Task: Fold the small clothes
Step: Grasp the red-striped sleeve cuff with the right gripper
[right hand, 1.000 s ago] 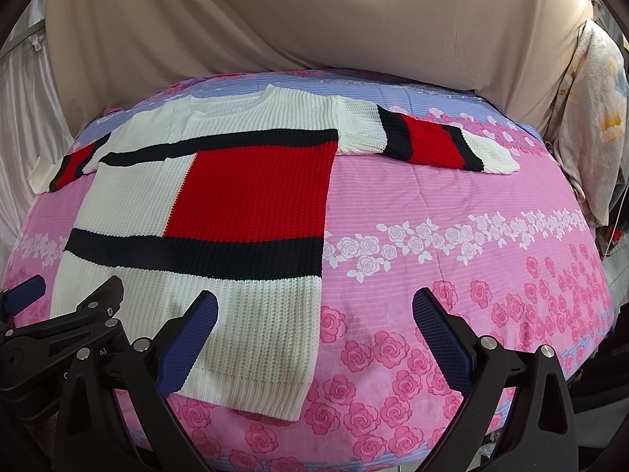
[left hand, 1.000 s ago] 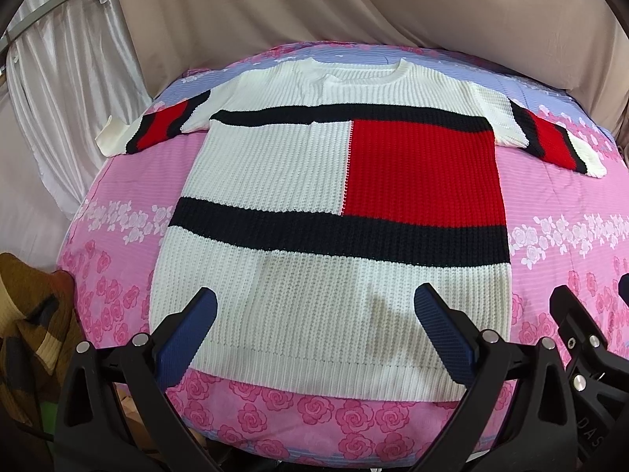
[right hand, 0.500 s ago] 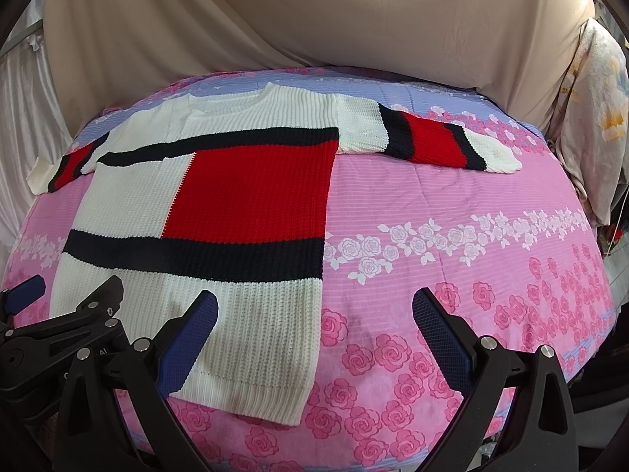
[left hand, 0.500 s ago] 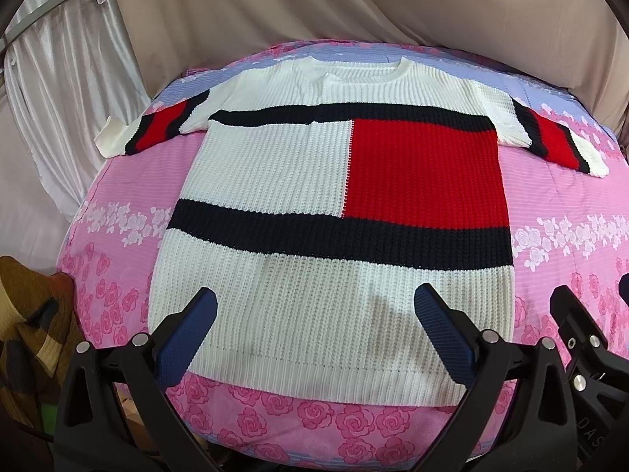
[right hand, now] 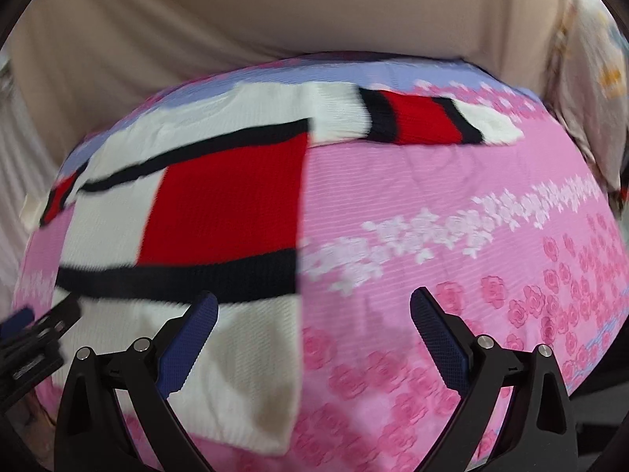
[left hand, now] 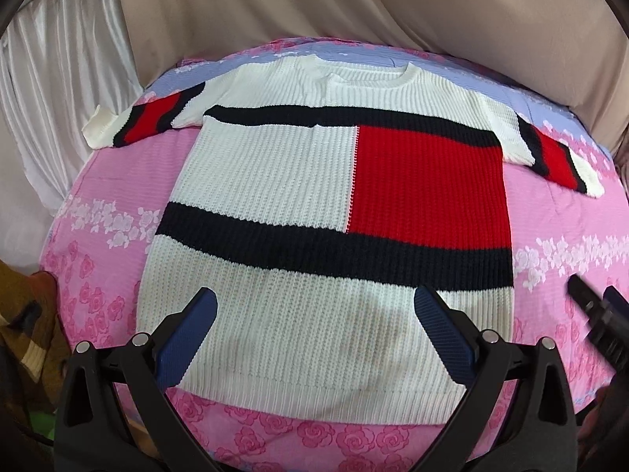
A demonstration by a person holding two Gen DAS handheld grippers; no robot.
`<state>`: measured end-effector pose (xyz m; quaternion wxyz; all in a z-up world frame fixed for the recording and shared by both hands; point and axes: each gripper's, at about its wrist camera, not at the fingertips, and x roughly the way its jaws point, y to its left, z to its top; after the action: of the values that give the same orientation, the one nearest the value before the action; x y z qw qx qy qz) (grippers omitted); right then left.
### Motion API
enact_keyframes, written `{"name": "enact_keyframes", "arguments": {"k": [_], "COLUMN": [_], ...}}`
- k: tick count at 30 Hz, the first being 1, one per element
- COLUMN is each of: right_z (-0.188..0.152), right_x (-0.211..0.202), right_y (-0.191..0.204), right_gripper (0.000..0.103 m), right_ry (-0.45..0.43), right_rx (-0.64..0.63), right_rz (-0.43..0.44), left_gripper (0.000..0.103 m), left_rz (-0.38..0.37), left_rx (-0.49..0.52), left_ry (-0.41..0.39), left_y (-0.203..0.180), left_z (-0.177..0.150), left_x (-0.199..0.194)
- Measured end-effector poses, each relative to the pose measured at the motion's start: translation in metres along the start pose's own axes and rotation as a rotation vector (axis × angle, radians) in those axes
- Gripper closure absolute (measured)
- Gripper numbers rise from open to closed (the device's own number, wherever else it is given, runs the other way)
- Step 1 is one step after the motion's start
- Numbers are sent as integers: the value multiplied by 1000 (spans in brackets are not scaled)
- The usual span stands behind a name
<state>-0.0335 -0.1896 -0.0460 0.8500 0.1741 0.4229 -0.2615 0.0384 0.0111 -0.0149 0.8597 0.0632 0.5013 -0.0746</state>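
Motion blur smears the sweater [right hand: 220,204], seemingly its left sleeve most.

The view is motion-blurred. The right hand-held gripper [right hand: 313,314] hangs above the bed [right hand: 452,204] with its blue-padded fingers [right hand: 188,338] spread wide and nothing between them. The white sweater [right hand: 220,196] with red block and dark bands lies flat on the pink floral sheet, toward the bed's left side, one striped sleeve [right hand: 424,122] stretched toward the far right edge. The left hand-held gripper [right hand: 27,330] shows at the left edge, over the sweater's hem.
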Motion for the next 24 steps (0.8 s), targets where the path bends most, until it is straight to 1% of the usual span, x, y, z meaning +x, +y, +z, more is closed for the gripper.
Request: {"name": "enact_keyframes", "arguments": {"k": [3, 6, 8, 10, 11, 12, 13, 14, 16, 17, 18, 20, 21, 22, 23, 24], "right_z": [31, 68, 95, 124, 137, 147, 156, 163, 172, 174, 178, 186, 190, 194, 196, 199], "right_x": [18, 47, 69, 95, 110, 123, 137, 150, 173, 181, 182, 188, 192, 197, 201, 197], "right_y": [-68, -137, -175, -209, -224, -236, -247, -258, -273, -278, -278, -277, -275, -276, -276, -275], "right_gripper": [9, 11, 11, 12, 12, 14, 17, 20, 33, 34, 34, 35, 52, 90, 97, 97], "right_ry": [-43, -75, -89, -102, -101, -92, -76, -61, -34, -30, -71, -79, -74, -56, -38, -53], "right_rx": [141, 254, 295, 317, 328, 341, 363, 393, 452, 469, 466, 456, 446, 440, 445, 451], "right_rz": [32, 28, 4, 4, 4, 6, 8, 28, 81, 91, 88, 73, 87, 121, 149, 155], "left_gripper": [5, 5, 5, 5, 5, 5, 5, 5, 5, 5, 5, 5, 5, 5, 5, 5], "left_rz": [12, 42, 64, 61, 65, 85, 100, 115, 139, 147, 156, 171, 176, 179, 179, 177], "left_rx": [-7, -38, -89, -158, -171, -178, -177, -180, -194, -198, -200, -202, -204, -208, -211, -211], "left_ry": [0, 3, 16, 38, 43, 49, 50, 50, 52, 56, 62, 77, 83, 87, 91, 91], "left_y": [-2, -10, -15, -19, -21, -26, -29, -32, -36, -38, -39, -41, -41, -41, -41, -40], "left_z": [9, 19, 25, 28, 29, 31, 31, 31, 30, 28, 27, 24, 23, 23, 22, 23], "left_x": [12, 21, 25, 29, 31, 33, 35, 35, 36, 36, 38, 41, 43, 44, 45, 45]}}
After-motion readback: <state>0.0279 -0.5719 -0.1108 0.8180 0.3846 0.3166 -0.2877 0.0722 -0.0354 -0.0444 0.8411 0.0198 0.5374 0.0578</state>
